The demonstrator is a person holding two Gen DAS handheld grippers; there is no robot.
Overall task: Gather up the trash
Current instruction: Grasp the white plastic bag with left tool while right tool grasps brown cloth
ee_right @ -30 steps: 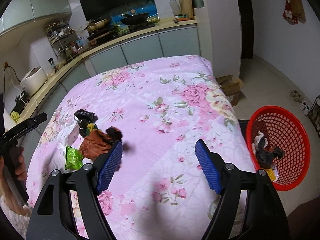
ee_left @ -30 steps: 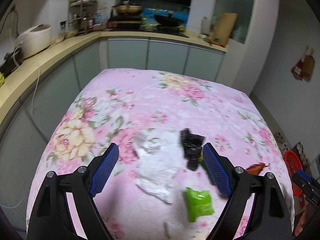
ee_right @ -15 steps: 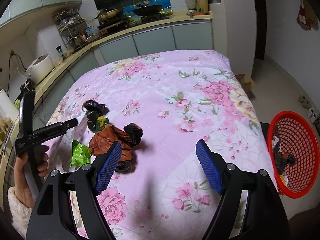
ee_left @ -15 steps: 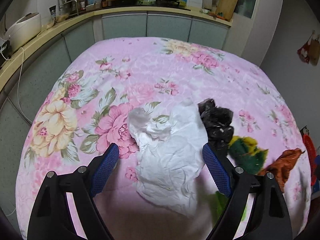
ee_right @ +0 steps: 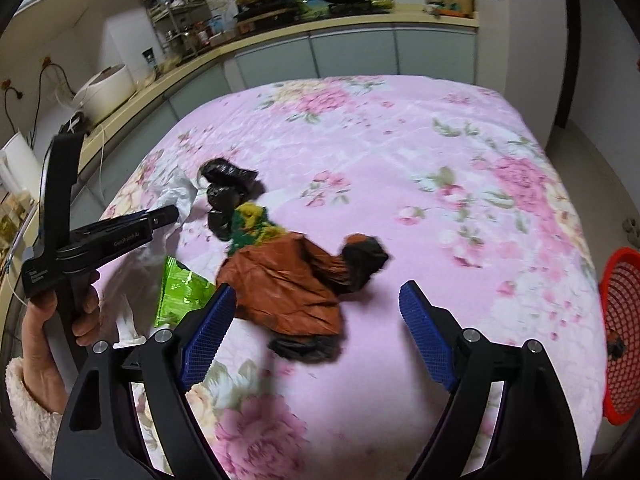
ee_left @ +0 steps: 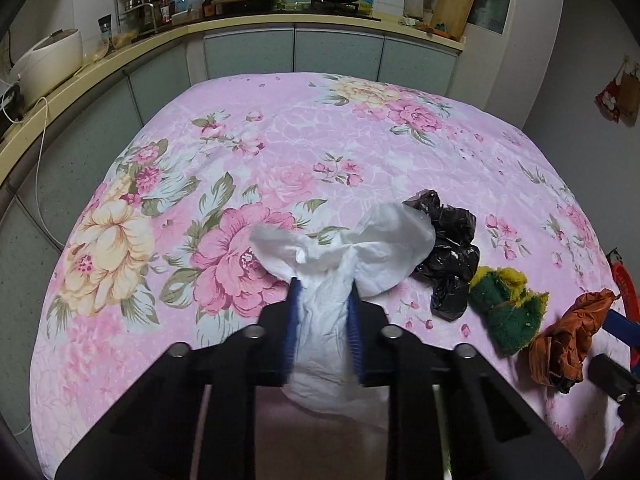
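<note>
The left claw has just snapped from spread to pinching the white paper, ready for binning, while the right claw spreads wider over the brown wrapper

Each black plastic tool has blue ridged pads, silver screws and small white lettering; a fluffy cream sleeve sits at eight o'clock.

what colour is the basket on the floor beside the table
Red: the mesh basket shows best at the right edge of the right wrist view.
</note>
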